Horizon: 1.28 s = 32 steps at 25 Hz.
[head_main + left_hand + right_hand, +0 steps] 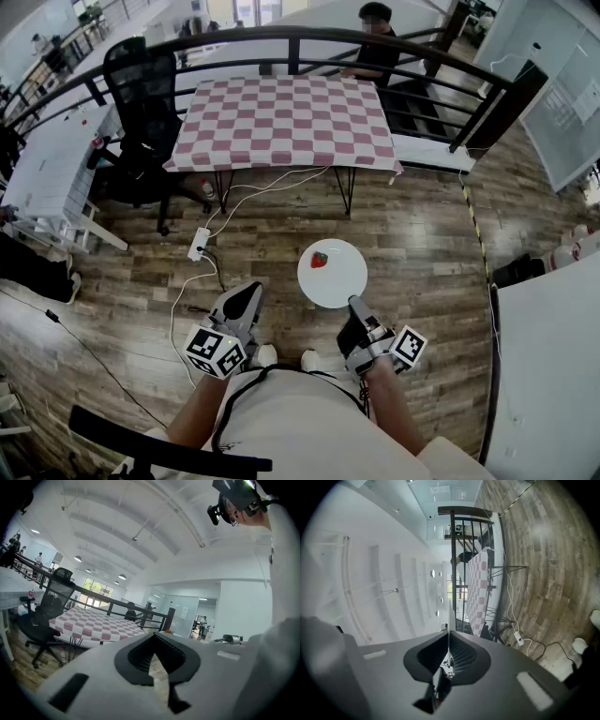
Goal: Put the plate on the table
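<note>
A white plate carrying a red strawberry hangs level above the wooden floor, in front of the person. My right gripper is shut on its near right rim. In the right gripper view the plate shows edge-on as a thin line pinched between the jaws of the right gripper. The left gripper floats left of the plate, apart from it, shut and empty; its tips meet with nothing between them. The table with a red-and-white checked cloth stands farther ahead, also visible as the checked table in the left gripper view.
A black office chair stands left of the checked table, beside a white desk. A power strip with cables lies on the floor under the table's front. A dark railing and a seated person are behind it. Another white tabletop is at right.
</note>
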### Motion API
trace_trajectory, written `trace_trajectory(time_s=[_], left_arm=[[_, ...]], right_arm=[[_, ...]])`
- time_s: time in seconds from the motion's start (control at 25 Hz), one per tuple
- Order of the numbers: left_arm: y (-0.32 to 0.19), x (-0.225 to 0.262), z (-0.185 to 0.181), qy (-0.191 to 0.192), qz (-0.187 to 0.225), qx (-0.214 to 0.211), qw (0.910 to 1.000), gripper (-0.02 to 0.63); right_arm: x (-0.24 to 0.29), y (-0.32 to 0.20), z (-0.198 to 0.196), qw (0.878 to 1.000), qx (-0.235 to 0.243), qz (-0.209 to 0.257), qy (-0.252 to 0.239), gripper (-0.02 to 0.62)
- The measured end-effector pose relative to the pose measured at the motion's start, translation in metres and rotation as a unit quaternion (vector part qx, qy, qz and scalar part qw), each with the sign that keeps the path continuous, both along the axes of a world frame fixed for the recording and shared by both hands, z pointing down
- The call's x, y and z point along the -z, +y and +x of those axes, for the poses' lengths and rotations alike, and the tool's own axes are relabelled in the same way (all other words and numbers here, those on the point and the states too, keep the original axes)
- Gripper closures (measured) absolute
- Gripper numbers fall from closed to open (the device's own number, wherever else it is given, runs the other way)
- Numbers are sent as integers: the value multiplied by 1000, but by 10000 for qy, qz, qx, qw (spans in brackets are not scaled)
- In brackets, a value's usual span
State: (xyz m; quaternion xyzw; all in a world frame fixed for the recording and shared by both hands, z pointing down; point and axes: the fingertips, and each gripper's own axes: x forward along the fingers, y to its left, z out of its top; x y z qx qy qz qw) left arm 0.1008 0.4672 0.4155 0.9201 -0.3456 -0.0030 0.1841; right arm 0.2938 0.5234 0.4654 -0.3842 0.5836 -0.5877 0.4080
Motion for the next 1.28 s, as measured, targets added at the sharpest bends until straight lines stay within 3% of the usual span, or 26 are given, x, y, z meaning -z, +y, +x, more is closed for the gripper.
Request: trace_trajectory(time_s=[1.28], left_arm=[[13, -2, -89, 122, 125, 42, 9998, 600]], right_arm=[[23, 2, -94, 9990, 164, 414, 67, 577]])
